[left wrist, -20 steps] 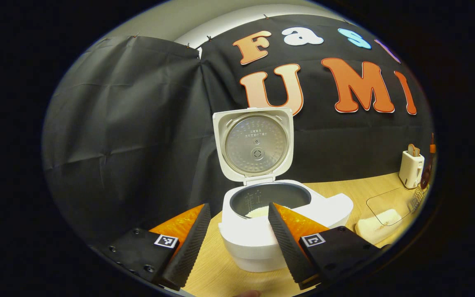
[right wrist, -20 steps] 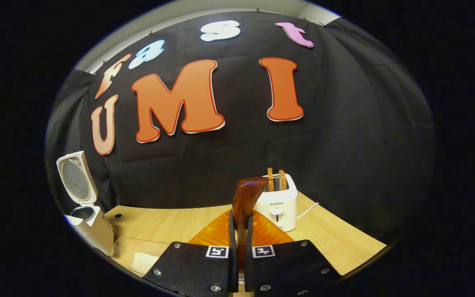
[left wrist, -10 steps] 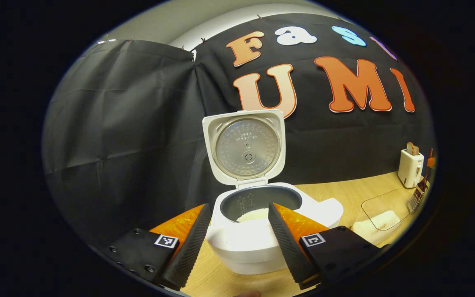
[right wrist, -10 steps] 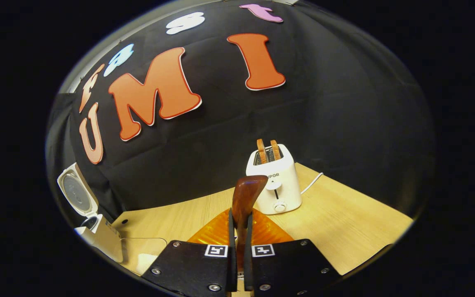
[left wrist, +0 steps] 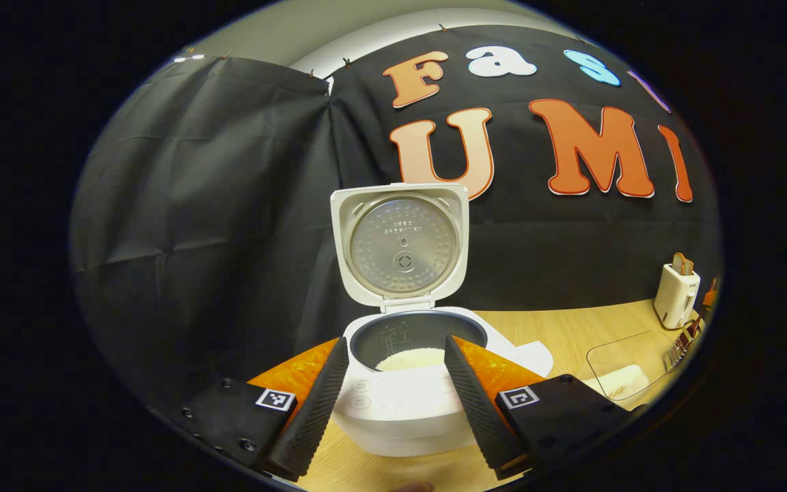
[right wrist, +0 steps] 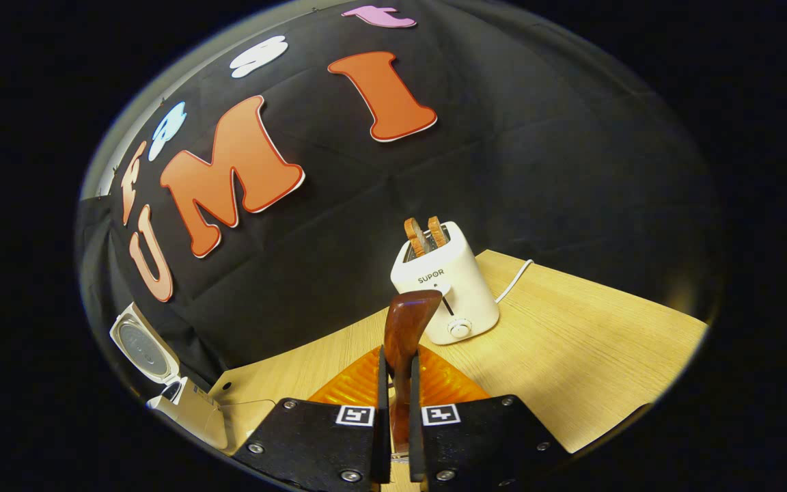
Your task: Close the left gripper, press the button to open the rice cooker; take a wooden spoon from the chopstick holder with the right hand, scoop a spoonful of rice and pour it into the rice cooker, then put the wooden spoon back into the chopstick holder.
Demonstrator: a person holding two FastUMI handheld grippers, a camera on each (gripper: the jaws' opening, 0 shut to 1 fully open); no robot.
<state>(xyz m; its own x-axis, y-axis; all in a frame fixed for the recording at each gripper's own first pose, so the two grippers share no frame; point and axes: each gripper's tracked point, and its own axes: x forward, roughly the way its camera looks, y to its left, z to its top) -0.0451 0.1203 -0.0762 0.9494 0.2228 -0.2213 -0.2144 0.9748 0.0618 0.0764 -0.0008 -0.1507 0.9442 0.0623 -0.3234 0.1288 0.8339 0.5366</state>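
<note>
The white rice cooker (left wrist: 410,410) stands on the wooden table with its lid (left wrist: 400,242) swung up. White rice (left wrist: 410,359) lies in its grey inner pot. My left gripper (left wrist: 393,393) is open, its fingers either side of the cooker's front, not touching it. In the right gripper view, my right gripper (right wrist: 394,403) is shut on the handle of the brown wooden spoon (right wrist: 405,328), which stands up between the fingers. The rice cooker (right wrist: 185,403) also appears at the far left of that view. The spoon's bowl is hidden.
A clear tray (left wrist: 629,362) with a heap of rice (left wrist: 615,380) sits right of the cooker. A white toaster (right wrist: 445,290) holding two slices of toast stands at the back of the table, its cord trailing right. A metal rack (left wrist: 679,345) shows near the toaster (left wrist: 673,295).
The right gripper has tilted clockwise with the spoon, so the toaster sits higher and nearer in its view. The left gripper has drifted slightly right; the cooker now sits more to the left between its fingers.
</note>
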